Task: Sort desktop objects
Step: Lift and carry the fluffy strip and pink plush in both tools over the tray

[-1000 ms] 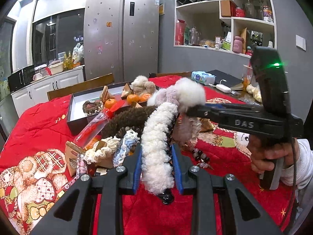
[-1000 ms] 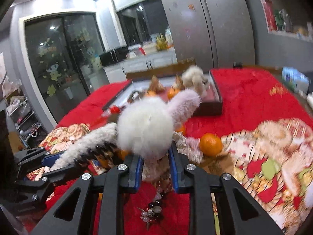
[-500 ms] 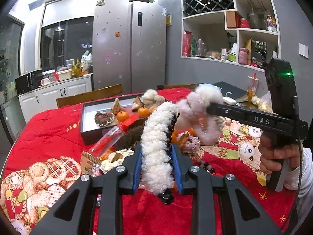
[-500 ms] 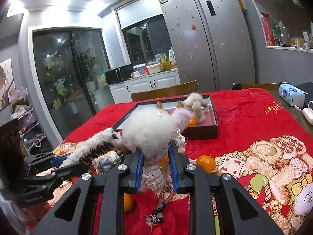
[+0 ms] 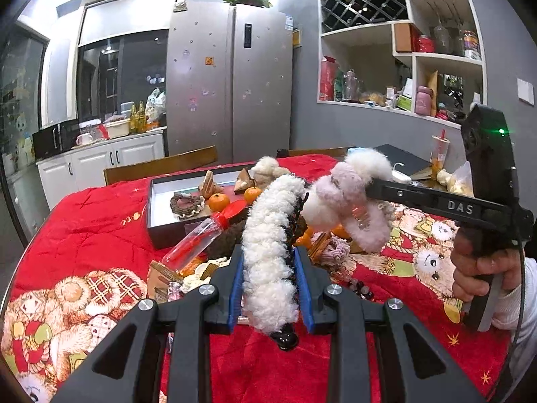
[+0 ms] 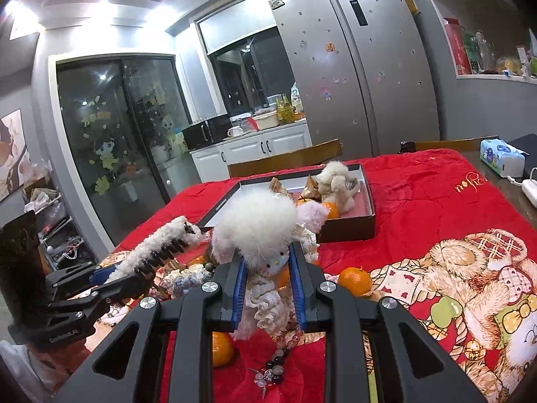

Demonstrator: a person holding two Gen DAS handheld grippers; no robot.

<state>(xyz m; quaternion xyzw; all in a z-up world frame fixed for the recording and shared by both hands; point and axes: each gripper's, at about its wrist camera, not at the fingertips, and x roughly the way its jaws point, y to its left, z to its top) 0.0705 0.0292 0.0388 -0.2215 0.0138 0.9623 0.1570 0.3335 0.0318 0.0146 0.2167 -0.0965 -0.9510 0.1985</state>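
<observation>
My left gripper [image 5: 271, 268] is shut on a white fluffy hair claw clip [image 5: 272, 235] with black teeth, held above the red tablecloth; the clip also shows in the right wrist view [image 6: 157, 247]. My right gripper [image 6: 268, 268] is shut on a white and pink fluffy hair accessory [image 6: 256, 226], also held above the table. The accessory shows in the left wrist view [image 5: 345, 194], just right of the clip. A dark open box [image 6: 349, 226] holding a plush toy, oranges and wrapped snacks sits behind both.
A pile of hair ties, a red-capped bottle [image 5: 198, 238], a bead bracelet [image 6: 272, 366] and loose oranges [image 6: 355, 280] lies under the grippers. A tissue pack [image 6: 501, 158] and a white charger are at the far right edge. Chairs stand behind the table.
Both grippers have risen with their fluffy items. The pile and the box now sit lower in both views.
</observation>
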